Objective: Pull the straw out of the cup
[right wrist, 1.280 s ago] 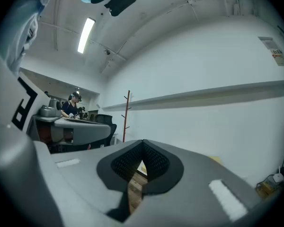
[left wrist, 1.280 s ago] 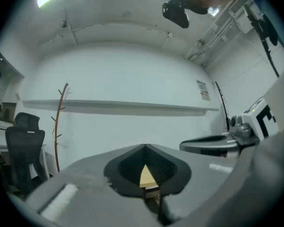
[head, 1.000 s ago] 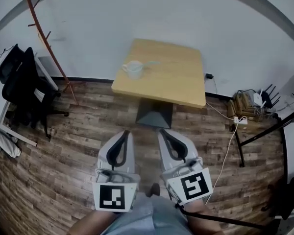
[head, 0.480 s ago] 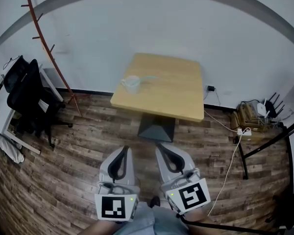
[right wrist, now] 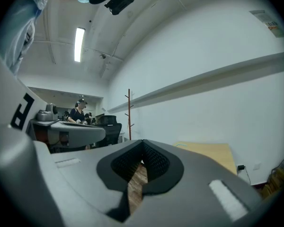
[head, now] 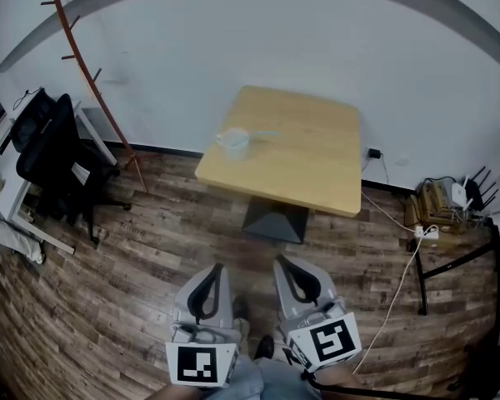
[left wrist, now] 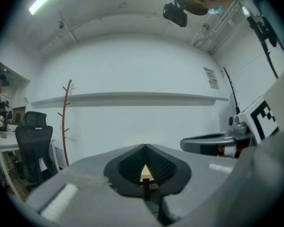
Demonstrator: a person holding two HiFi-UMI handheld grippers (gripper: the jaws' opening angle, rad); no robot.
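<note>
Leaning from white cup [head: 232, 146], pale slanting straw [head: 260, 133]

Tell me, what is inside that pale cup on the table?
A pale straw stands in the cup, leaning out to the right. Whether it holds any drink cannot be seen: the cup's side hides the inside.

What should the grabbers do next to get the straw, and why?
Probably move closer to the table first. The cup with its straw stands near the table's left edge, while the left gripper and right gripper are both shut, empty and low over the floor, well short of it.
</note>
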